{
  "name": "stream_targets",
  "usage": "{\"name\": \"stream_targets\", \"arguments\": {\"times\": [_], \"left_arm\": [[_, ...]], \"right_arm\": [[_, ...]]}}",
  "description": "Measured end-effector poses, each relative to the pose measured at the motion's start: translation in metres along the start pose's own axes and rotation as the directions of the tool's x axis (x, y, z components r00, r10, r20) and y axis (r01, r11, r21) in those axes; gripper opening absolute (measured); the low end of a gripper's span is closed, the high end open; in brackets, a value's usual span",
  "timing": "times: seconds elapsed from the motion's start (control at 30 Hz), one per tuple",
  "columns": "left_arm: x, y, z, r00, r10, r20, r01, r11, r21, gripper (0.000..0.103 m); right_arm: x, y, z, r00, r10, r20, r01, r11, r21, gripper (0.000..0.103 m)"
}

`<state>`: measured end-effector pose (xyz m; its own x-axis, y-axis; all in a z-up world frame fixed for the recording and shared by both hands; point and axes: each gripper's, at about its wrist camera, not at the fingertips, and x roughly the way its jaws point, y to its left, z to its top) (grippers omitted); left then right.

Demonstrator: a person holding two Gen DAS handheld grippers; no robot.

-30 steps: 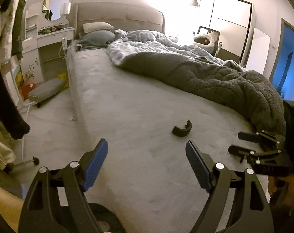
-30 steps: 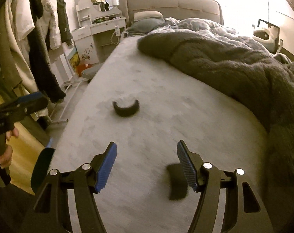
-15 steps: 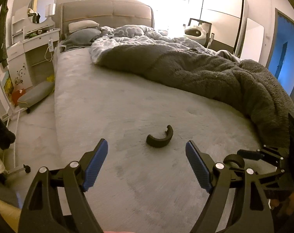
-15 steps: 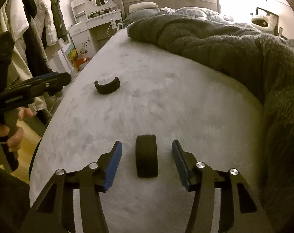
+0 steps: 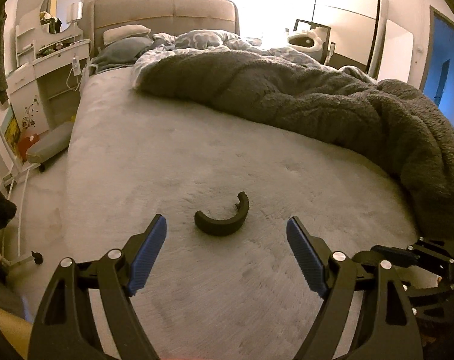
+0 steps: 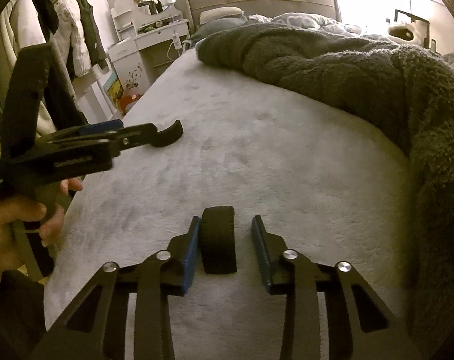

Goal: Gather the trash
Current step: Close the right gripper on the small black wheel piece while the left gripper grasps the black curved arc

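On the bare grey sheet near the foot of the bed point(image 5: 173, 156) lay two dark scraps. The black band point(image 6: 218, 240) stood on edge between the fingers of the right gripper point(image 6: 225, 249), its long axis running from six to twelve o'clock in that camera's view. The left pad touched it, the right pad stood just off it; the jaws were narrowed around it but not yet pinching. The curved black piece point(image 5: 222, 217) lay flat ahead of the left gripper point(image 5: 226, 252), a crescent opening toward twelve o'clock, its tips at nine and one. Those jaws were spread wide, the piece just beyond the pads and between their lines.

Open sheet stretched from the crescent toward twelve o'clock, up to the rumpled grey blanket point(image 5: 302, 96) heaped from one to four o'clock. The mattress edge fell away at nine o'clock toward the floor and a white dressing table point(image 5: 49, 69).

Half a second before, the right jaws had stood wider apart around the band, and the left gripper had been farther from the crescent.
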<state>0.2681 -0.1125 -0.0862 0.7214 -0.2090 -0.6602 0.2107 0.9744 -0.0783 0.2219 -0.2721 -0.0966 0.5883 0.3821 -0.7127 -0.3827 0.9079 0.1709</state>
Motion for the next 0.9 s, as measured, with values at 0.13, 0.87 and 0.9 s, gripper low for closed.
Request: {"name": "stream_targets", "arguments": {"times": [0.13,0.87,0.9], "left_arm": [[0.007,-0.007,0.001,1.0,0.01,-0.007,-0.01,1.0,-0.001,0.078],[0.046,-0.003,0.011,0.992,0.09,-0.094,-0.098,0.992,-0.084,0.058],[0.047,-0.003,0.011,0.991,0.092,-0.097,-0.1,0.991,-0.086,0.056]], "right_arm": [[-0.001,0.0,0.001,1.0,0.016,0.003,-0.016,1.0,-0.002,0.02],[-0.026,-0.01,-0.005,0.991,0.125,0.054,-0.126,0.992,0.025,0.02],[-0.027,-0.01,-0.006,0.99,0.127,0.055,-0.128,0.991,0.024,0.02]]}}
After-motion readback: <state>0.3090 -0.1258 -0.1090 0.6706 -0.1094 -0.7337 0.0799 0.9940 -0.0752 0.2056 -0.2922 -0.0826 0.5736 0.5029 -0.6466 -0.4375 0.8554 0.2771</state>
